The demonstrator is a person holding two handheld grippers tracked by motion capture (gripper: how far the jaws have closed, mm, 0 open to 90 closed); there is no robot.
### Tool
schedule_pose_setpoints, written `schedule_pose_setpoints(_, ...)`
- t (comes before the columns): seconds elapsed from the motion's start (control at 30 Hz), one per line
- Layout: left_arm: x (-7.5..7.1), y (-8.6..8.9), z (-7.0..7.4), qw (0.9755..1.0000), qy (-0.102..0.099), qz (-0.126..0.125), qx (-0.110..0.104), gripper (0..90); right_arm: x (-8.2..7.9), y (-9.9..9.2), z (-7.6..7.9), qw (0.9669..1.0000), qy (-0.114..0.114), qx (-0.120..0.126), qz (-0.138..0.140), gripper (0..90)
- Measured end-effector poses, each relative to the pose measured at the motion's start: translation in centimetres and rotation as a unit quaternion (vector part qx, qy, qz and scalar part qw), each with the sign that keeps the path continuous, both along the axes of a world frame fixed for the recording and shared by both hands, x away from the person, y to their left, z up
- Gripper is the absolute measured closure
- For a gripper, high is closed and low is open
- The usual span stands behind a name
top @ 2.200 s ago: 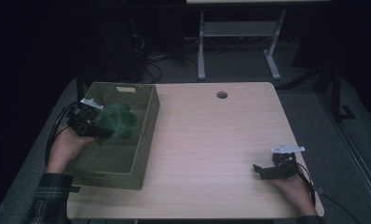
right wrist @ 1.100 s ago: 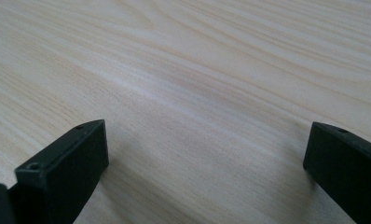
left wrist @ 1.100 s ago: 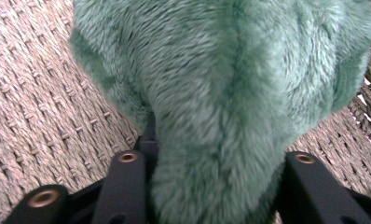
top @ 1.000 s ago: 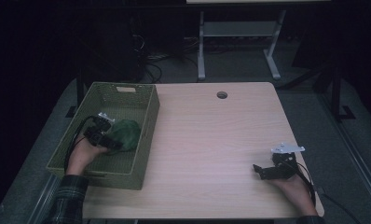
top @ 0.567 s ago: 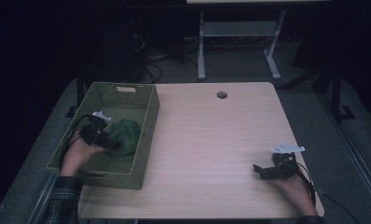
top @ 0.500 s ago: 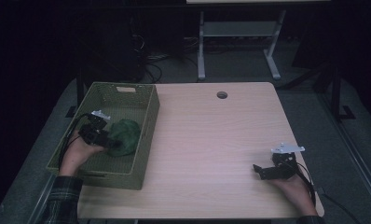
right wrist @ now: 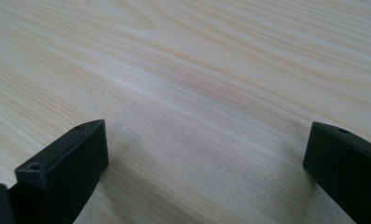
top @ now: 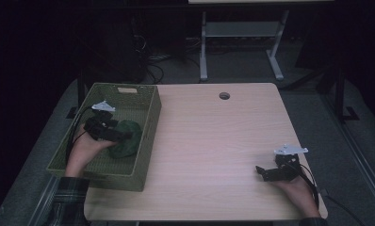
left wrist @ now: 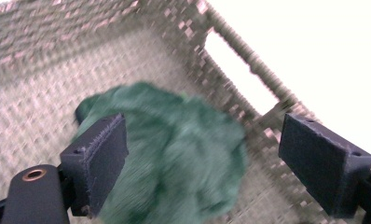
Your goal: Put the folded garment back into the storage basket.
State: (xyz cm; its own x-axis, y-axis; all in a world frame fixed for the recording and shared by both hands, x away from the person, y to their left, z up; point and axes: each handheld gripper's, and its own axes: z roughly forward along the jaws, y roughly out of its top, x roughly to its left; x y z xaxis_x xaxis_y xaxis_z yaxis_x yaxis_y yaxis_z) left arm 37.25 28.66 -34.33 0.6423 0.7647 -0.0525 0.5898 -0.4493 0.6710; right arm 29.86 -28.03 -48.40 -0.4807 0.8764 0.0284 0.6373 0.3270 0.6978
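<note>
Green cloth against basket's right wall, table beyond

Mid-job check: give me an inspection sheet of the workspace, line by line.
Surface: light wooden table, round hole near far edge.
Job's things: green cloth lying in the green woven basket at the table's left.
Clutter: nothing seen.
Grippers: left gripper over the cloth, jaws just opened, pads off it; right gripper open, low over bare table.
Cables: black cable trails from left gripper.
Surroundings: dark room, white stand beyond the table.
</note>
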Motion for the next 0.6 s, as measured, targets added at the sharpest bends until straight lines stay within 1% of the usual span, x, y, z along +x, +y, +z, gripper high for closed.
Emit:
schedule_pose_setpoints(0.13,-0.5,-1.4,0.8,0.9997,-0.013,-0.01,-0.02,14.6,0.0,0.0,0.0,1.0,0.0,0.0,0.0,0.0)
schedule_pose_setpoints(0.17,-0.5,-1.4,0.8,0.9997,-0.013,-0.01,-0.02,14.6,0.0,0.0,0.0,1.0,0.0,0.0,0.0,0.0)
schedule_pose_setpoints(0.2,-0.7,-2.0,1.0,0.9994,-0.018,-0.018,-0.023,14.7,0.0,0.0,0.0,1.0,0.0,0.0,0.0,0.0)
schedule_pose_setpoints(0.27,-0.9,-2.8,1.1,0.9992,-0.021,-0.023,-0.027,14.6,0.0,0.0,0.0,1.0,0.0,0.0,0.0,0.0)
schedule_pose_setpoints(0.3,-0.9,-2.8,1.1,0.9992,-0.021,-0.023,-0.027,14.7,0.0,0.0,0.0,1.0,0.0,0.0,0.0,0.0)
schedule_pose_setpoints(0.33,-1.1,-3.6,1.2,0.9987,-0.028,-0.03,-0.031,14.8,0.0,0.0,0.0,1.0,0.0,0.0,0.0,0.0)
schedule_pose_setpoints(0.37,-1.1,-3.6,1.2,0.9987,-0.028,-0.03,-0.031,15.0,0.0,0.0,0.0,1.0,0.0,0.0,0.0,0.0)
schedule_pose_setpoints(0.4,-1.4,-4.6,1.4,0.9981,-0.035,-0.035,-0.037,15.1,0.0,0.0,0.0,1.0,0.0,0.0,0.0,0.0)
schedule_pose_setpoints(0.47,-1.6,-5.6,1.4,0.9976,-0.038,-0.04,-0.042,15.0,0.0,0.0,0.0,1.0,0.0,0.0,-0.001,0.0)
schedule_pose_setpoints(0.5,-1.6,-5.6,1.4,0.9976,-0.038,-0.04,-0.042,15.1,0.0,0.0,0.0,1.0,0.0,0.0,-0.001,0.0)
schedule_pose_setpoints(0.53,-1.6,-6.0,1.4,0.9973,-0.041,-0.044,-0.041,15.1,0.0,0.0,0.0,1.0,-0.001,0.0,-0.001,0.0)
schedule_pose_setpoints(0.57,-1.7,-6.9,1.3,0.997,-0.041,-0.05,-0.042,15.1,0.0,0.0,0.0,1.0,-0.001,0.0,-0.002,0.0)
schedule_pose_setpoints(0.6,-1.7,-7.4,1.2,0.9969,-0.041,-0.052,-0.042,15.1,0.0,0.0,0.0,1.0,-0.001,0.0,-0.002,0.0)
